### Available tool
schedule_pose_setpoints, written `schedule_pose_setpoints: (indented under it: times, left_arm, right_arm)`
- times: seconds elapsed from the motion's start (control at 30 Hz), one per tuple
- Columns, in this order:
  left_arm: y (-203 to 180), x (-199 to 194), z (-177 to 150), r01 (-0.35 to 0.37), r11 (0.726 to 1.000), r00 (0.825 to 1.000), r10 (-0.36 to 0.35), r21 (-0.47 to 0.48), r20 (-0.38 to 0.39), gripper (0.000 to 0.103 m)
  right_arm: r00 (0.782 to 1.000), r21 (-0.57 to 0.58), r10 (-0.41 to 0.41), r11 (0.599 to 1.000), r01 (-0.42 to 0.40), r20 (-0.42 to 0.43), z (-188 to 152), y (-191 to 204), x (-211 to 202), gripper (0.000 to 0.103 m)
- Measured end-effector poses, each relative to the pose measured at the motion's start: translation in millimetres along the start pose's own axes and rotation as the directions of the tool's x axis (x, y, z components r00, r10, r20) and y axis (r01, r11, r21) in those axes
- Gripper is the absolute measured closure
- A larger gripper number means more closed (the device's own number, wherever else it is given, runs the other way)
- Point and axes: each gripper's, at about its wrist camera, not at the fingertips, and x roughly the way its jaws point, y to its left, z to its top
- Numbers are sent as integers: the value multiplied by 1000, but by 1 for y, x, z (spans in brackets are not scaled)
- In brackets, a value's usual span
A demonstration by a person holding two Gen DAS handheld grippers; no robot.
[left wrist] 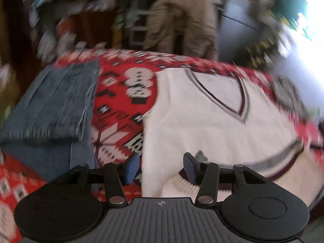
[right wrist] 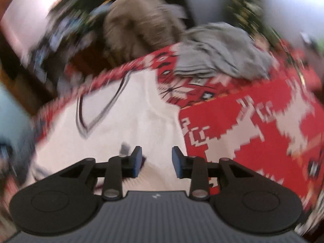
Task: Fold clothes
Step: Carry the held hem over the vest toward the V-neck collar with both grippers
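A white knitted V-neck sweater (left wrist: 212, 125) with grey and maroon trim lies flat on a red patterned cloth (left wrist: 119, 99), its sides folded in. My left gripper (left wrist: 162, 167) hovers open over the sweater's near left corner, by the ribbed hem. In the right wrist view the same sweater (right wrist: 129, 125) fills the middle, and my right gripper (right wrist: 157, 163) stands open above its near right edge. Neither gripper has cloth between its fingers. Both views are motion-blurred.
Folded blue denim (left wrist: 52, 105) lies left of the sweater. A crumpled grey garment (right wrist: 220, 50) sits at the far right of the red cloth (right wrist: 253, 121). A tan jacket (left wrist: 182, 20) hangs over a chair behind the table, with cluttered shelves beyond.
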Motion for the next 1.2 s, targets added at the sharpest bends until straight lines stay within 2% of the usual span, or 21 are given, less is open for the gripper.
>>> schedule_pose_setpoints:
  times: [0.1,0.2,0.3,0.37,0.43,0.47,0.5,0.53,0.57,0.7,0.97,1.07,1.2]
  left_arm:
    - [-14,10,-3,0,993,1000,0,116,1,56]
    - [-17,17,-2,32,991,999,-32,129,-4,56]
    - [-16,26,0,42,990,999,-40,135,-16,56]
    - [-16,31,0,57,987,998,-53,149,-33,61]
    - [-16,37,-1,98,983,994,-89,153,-65,73]
    - [-15,37,-2,116,982,992,-106,146,-73,76]
    - [-14,36,-3,133,982,989,-123,136,-76,83]
    - [-13,36,-3,152,980,986,-143,127,-81,93]
    - [-14,34,-4,158,979,986,-149,125,-80,94]
    - [-20,23,-8,120,982,993,-116,143,-37,97]
    - [-9,-8,12,75,997,990,-75,1,117,97]
    - [-8,5,24,63,998,991,-61,-8,122,97]
    - [-15,40,22,4,1000,998,-5,14,69,97]
  right_arm:
    - [1000,-131,-5,991,1,-28,-3,15,9,67]
    - [999,-243,-13,970,0,-51,-5,28,18,67]
    - [998,-281,-20,960,5,-53,-4,33,27,67]
    - [997,-283,-21,959,0,-72,-3,33,36,67]
    - [996,-279,-16,960,-10,-91,-2,32,41,68]
    - [995,-278,-11,961,-16,-96,-2,32,42,74]
    - [995,-275,-5,961,-23,-100,-2,31,43,79]
    - [995,-272,1,962,-29,-103,-3,31,43,91]
    - [995,-268,-1,963,-27,-101,-3,31,42,95]
    - [998,-251,-20,968,2,-66,-7,35,34,96]
    - [999,-179,-9,984,18,50,11,39,11,96]
    - [997,-172,-11,985,23,75,24,40,10,96]
    - [998,-149,-47,988,50,30,29,33,39,96]
